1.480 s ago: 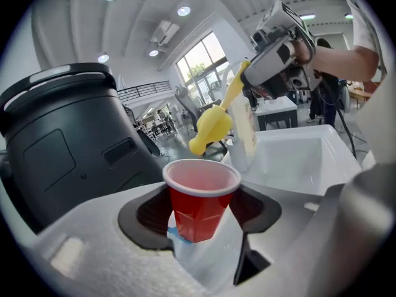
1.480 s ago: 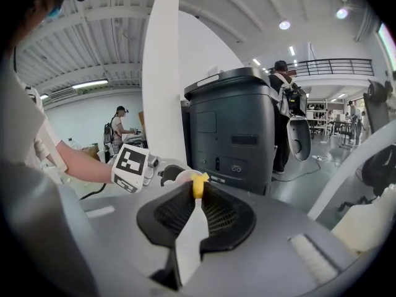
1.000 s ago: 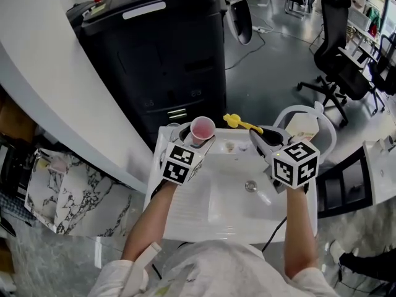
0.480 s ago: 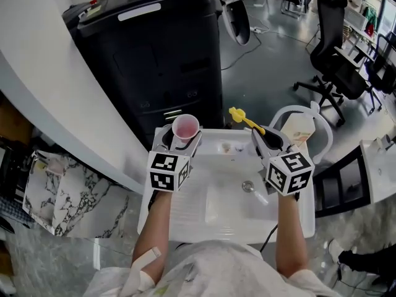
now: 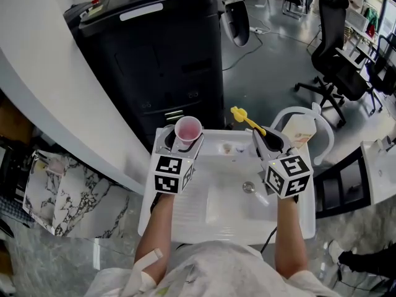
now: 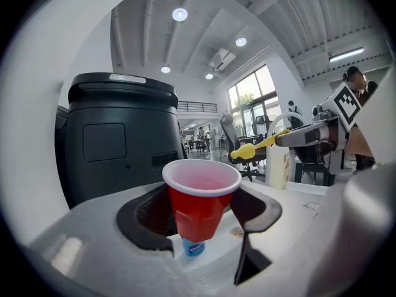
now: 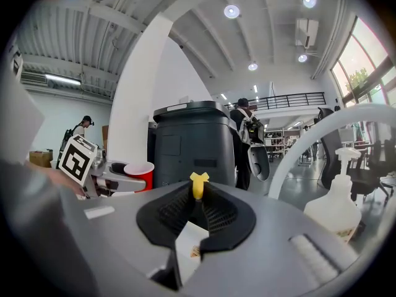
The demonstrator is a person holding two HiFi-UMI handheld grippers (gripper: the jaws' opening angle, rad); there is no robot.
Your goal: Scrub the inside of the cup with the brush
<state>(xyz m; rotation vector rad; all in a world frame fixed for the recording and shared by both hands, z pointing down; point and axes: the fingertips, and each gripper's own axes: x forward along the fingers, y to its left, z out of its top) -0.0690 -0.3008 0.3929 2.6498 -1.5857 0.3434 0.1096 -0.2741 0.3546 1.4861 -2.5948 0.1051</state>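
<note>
My left gripper [image 5: 184, 143] is shut on a red plastic cup [image 5: 187, 129], which stands upright with its mouth up; in the left gripper view the cup [image 6: 201, 198] fills the space between the black pads of that gripper [image 6: 204, 218]. My right gripper [image 5: 268, 139] is shut on a yellow brush [image 5: 246, 122], whose end sticks out up and to the left, level with the cup and apart from it. In the right gripper view the brush [image 7: 198, 187] shows end-on between the pads of the gripper [image 7: 197, 218]. The left gripper view has the brush [image 6: 263, 145] at the right.
Both hands hover over a white sink unit [image 5: 229, 218] with a drain [image 5: 249, 187]. A tall black machine [image 5: 161, 54] stands just behind. A white pump bottle [image 5: 299, 130] sits at the sink's back right. Office chairs [image 5: 343, 60] stand on the floor beyond.
The left gripper has lifted the cup up and a little to the left over the first half second, then held still. The brush end has shifted slightly right. The head view has moved a little.
</note>
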